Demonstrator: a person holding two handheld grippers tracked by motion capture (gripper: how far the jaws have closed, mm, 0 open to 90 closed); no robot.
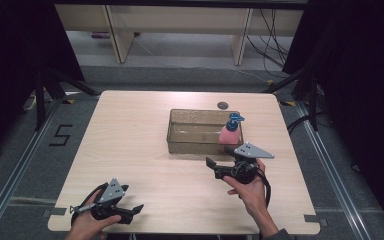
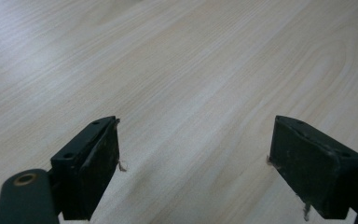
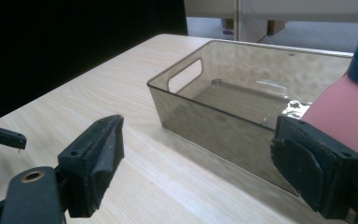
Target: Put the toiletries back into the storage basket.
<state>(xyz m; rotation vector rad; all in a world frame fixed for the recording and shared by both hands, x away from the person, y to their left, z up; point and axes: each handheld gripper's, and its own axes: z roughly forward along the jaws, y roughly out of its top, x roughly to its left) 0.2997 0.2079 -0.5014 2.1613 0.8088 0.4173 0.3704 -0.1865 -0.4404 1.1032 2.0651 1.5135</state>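
Note:
A clear brownish plastic bin (image 1: 190, 140) sits at the middle of the light wooden table (image 1: 130, 135). At its right end stands a pink bottle (image 1: 229, 135) with a blue pump top; from the high view it looks to be inside. My right gripper (image 1: 214, 168) is just in front of the bin's right part, pointing left, open with nothing between its jaws. In the right gripper view the bin (image 3: 223, 98) lies ahead of the right gripper (image 3: 198, 135) and the bottle (image 3: 342, 112) rises behind the right-hand jaw. My left gripper (image 1: 132, 198) is open over bare wood near the front left edge, as the left gripper (image 2: 196, 128) view confirms.
A small dark round disc (image 1: 223, 105) lies on the table behind the bin. Black tripod legs (image 1: 45, 90) stand on the floor at both sides. A "5" marking (image 1: 60, 135) is on the floor at left. Wooden furniture legs (image 1: 120, 35) stand beyond the table.

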